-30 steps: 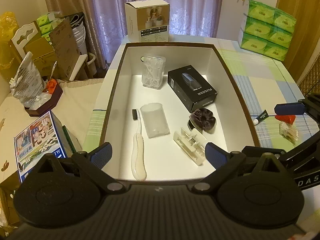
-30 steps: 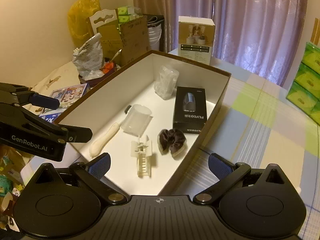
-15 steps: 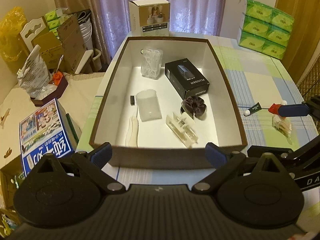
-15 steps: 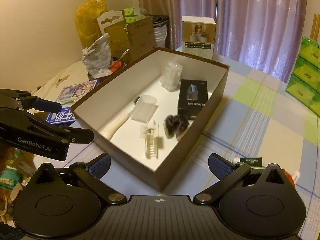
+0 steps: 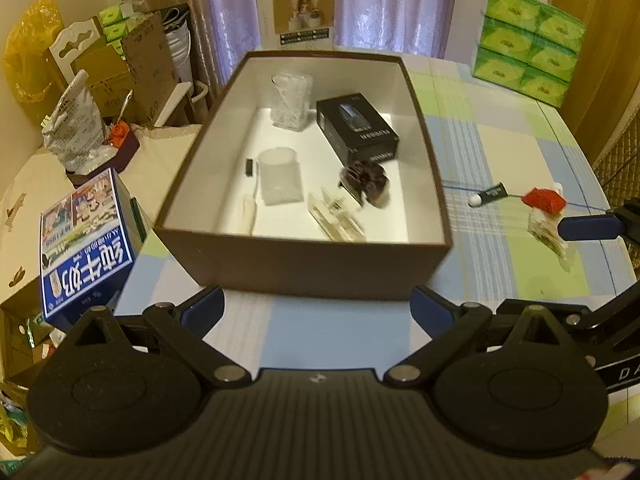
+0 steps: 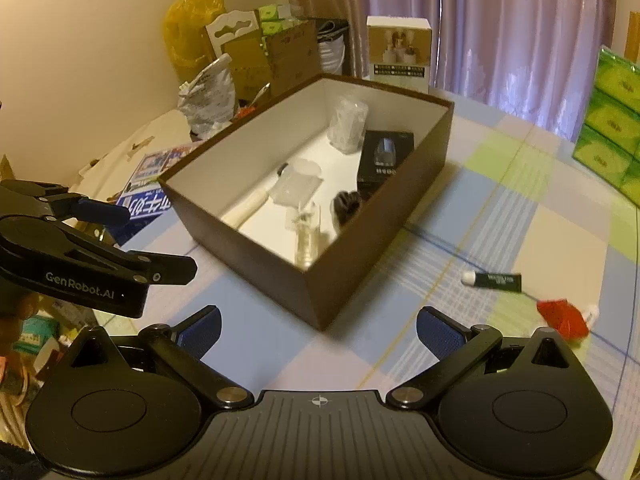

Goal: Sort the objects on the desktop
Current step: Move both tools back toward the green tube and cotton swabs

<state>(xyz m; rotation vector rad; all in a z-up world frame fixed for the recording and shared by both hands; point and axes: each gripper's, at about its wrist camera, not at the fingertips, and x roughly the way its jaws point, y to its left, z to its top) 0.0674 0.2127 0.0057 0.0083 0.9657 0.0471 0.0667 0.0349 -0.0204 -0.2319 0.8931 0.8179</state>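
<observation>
On the checked tablecloth [image 5: 472, 128] stands a brown box [image 5: 312, 264], just ahead of the left gripper [image 5: 316, 308], whose jaws are spread wide with nothing between them. Inside the box lie a black carton [image 5: 358, 132], a dark scrunchie [image 5: 366, 180], a clear pouch [image 5: 279, 178], a crinkled clear packet [image 5: 291, 100] near the far wall, and what looks like a pale-handled brush [image 6: 248, 210], blurred. Right of the box, on the cloth, rest a small dark tube [image 6: 494, 280] and a red-capped packet [image 6: 562, 318]. The right gripper [image 6: 318, 334], also spread and empty, hovers off the box's near right corner, the tube and packet ahead to its right.
</observation>
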